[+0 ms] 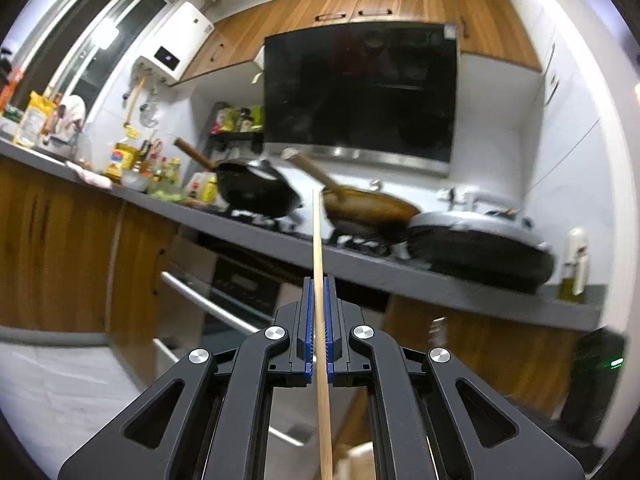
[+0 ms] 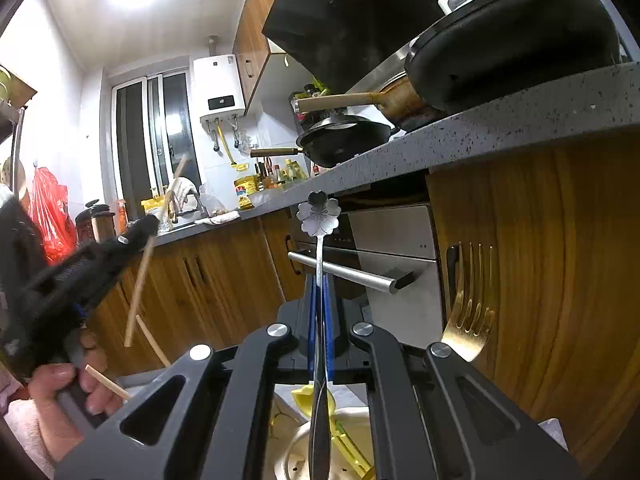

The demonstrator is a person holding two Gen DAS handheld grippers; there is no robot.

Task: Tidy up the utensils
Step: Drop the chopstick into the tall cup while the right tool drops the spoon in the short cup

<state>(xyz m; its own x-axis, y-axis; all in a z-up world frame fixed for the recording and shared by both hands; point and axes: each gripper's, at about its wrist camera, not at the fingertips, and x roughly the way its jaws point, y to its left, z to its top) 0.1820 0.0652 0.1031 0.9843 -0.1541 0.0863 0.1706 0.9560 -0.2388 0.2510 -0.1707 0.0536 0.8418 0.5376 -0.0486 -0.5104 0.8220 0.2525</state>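
Left wrist view is showing the left gripper (image 1: 319, 292) clamping its blue ribbed pads (image 1: 309, 320) on a thin, smooth bamboo chopstick (image 1: 319, 240), pinched mid-length so it is running straight up the frame's centre, probably for carrying. Right wrist view is showing the right gripper (image 2: 320, 292) squeezing the slim steel handle of a spoon (image 2: 319, 216), whose flower-shaped end is poking up at centre. A gold fork (image 2: 470, 320) is showing at right against the wooden cabinet (image 2: 560, 260). Pans (image 1: 372, 208) are sitting on the speckled grey counter (image 2: 520, 120) above.
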